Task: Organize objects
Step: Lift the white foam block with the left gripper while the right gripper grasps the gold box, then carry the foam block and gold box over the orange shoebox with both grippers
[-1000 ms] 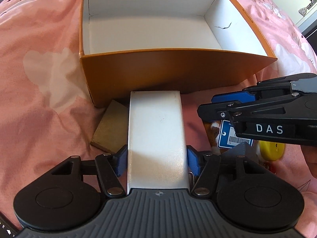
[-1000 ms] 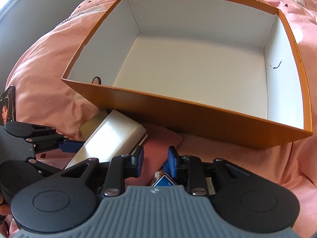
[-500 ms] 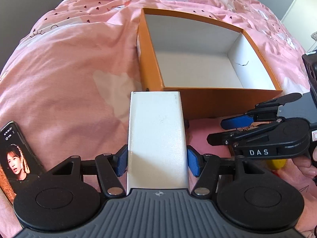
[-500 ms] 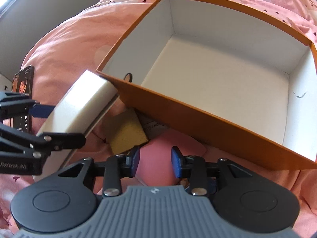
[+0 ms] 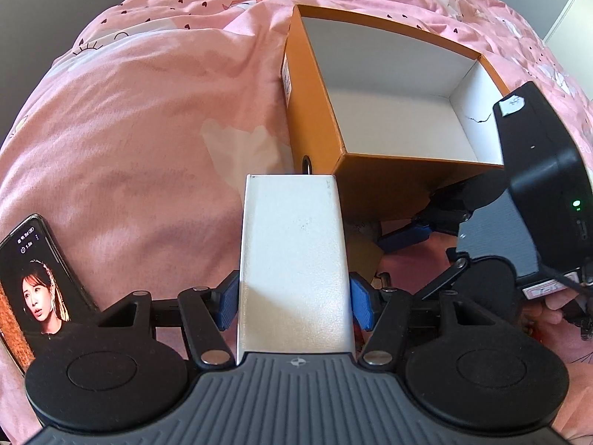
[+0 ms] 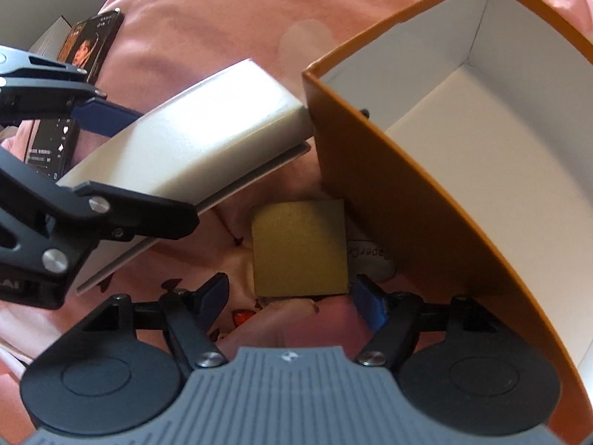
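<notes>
My left gripper (image 5: 292, 306) is shut on a flat white box (image 5: 292, 259) and holds it above the pink bedspread, its far end near the corner of an orange cardboard box (image 5: 370, 181) with a white, empty inside. The white box (image 6: 192, 141) also shows in the right wrist view, lifted and nearly touching the orange box's (image 6: 389, 170) corner. My right gripper (image 6: 300, 294) is open, its blue pads either side of a small gold square box (image 6: 300, 248) lying on the bedspread beside the orange box.
A phone (image 5: 33, 285) with a woman's face on its screen lies at the left on the bedspread (image 5: 148, 129). A small red item (image 6: 241, 317) and a white printed piece (image 6: 370, 256) lie near the gold box.
My left gripper has lifted the white box up and back from the orange box's front to its left corner. My right gripper has opened wider and dropped towards the gold box.
</notes>
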Demonstrator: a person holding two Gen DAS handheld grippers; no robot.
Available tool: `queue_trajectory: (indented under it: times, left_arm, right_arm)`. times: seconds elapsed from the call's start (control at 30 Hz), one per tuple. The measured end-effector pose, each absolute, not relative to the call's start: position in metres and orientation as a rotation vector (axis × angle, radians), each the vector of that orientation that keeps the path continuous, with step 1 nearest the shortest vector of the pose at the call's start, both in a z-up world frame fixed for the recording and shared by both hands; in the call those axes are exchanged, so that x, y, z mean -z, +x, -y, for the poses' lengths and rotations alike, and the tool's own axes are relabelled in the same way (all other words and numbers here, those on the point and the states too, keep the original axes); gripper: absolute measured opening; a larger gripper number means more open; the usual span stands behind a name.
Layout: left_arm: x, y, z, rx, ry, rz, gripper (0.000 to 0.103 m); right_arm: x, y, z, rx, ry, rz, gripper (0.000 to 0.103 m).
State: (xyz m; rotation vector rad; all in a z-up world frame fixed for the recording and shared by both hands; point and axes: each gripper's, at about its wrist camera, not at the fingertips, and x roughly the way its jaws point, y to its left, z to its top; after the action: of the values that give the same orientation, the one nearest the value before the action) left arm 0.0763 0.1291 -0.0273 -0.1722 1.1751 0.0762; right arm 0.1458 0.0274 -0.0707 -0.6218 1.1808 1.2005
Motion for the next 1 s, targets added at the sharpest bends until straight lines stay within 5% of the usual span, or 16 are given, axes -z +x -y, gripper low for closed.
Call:
queue_trajectory:
  times: [0.2,1.0]
  left_arm:
    - [0.025,0.078,-0.133,-0.088,-0.194,-1.172,0.068]
    - [-0.031,0.063,-0.108,0.019,-0.163,-1.014,0.068]
  right_arm:
    - [0.082,0.152,-0.032,-1.172,-0.616,-1.184,0.062]
    - [-0.024,0.139,0.031,-1.151,-0.471,-0.997,0.060]
